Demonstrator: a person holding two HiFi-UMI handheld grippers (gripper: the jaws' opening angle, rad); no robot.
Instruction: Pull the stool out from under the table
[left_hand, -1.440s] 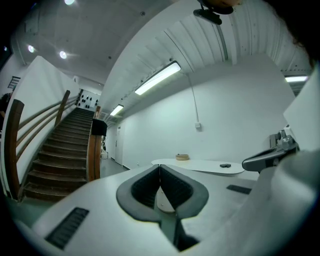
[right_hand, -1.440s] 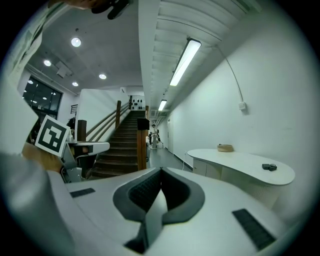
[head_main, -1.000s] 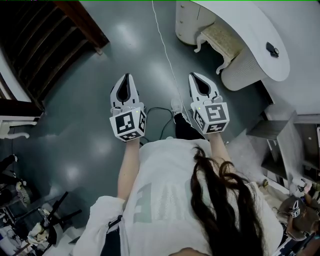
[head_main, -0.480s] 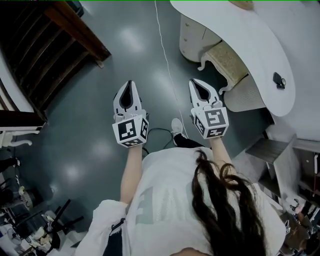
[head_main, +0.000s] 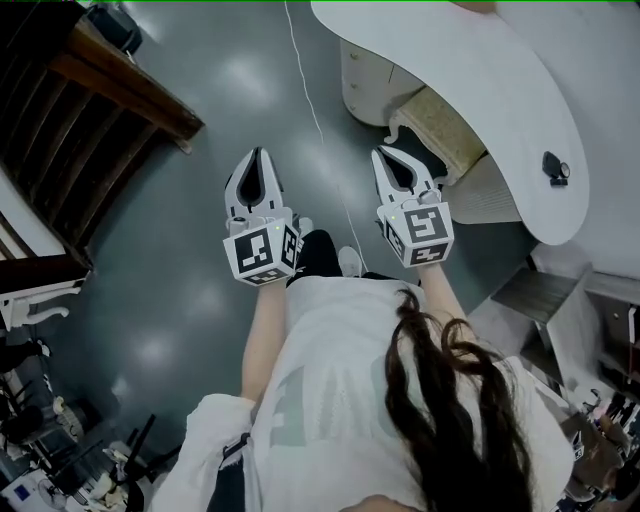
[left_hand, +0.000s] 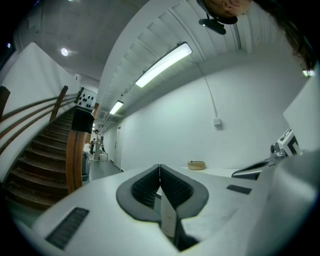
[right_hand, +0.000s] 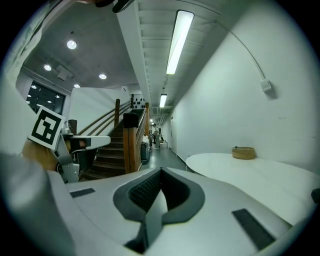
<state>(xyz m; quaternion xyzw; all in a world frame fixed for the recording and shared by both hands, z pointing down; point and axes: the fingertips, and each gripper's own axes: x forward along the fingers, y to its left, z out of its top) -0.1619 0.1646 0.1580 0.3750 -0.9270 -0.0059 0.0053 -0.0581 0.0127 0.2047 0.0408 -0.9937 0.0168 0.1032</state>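
Note:
The stool (head_main: 441, 116) has a beige cushioned seat and white curled legs. It stands tucked under the white curved table (head_main: 480, 90) at the upper right of the head view. My right gripper (head_main: 381, 153) hovers above the floor just left of the stool's near leg, jaws shut and empty. My left gripper (head_main: 259, 153) hangs further left over bare floor, also shut on nothing. In the left gripper view the shut left gripper (left_hand: 159, 167) points level at the tabletop (left_hand: 220, 173). The right gripper (right_hand: 160, 171) does the same in its own view, towards the table (right_hand: 255, 172).
A dark wooden staircase (head_main: 95, 105) fills the upper left. A thin white cable (head_main: 318, 125) runs across the grey floor between the grippers. A woven basket (right_hand: 243, 152) and a small dark object (head_main: 553, 167) sit on the table. Grey shelving (head_main: 560, 300) stands at right.
The person has stepped forward, so the table and stool now lie closer to the right gripper. Both grippers stayed shut and side by side.

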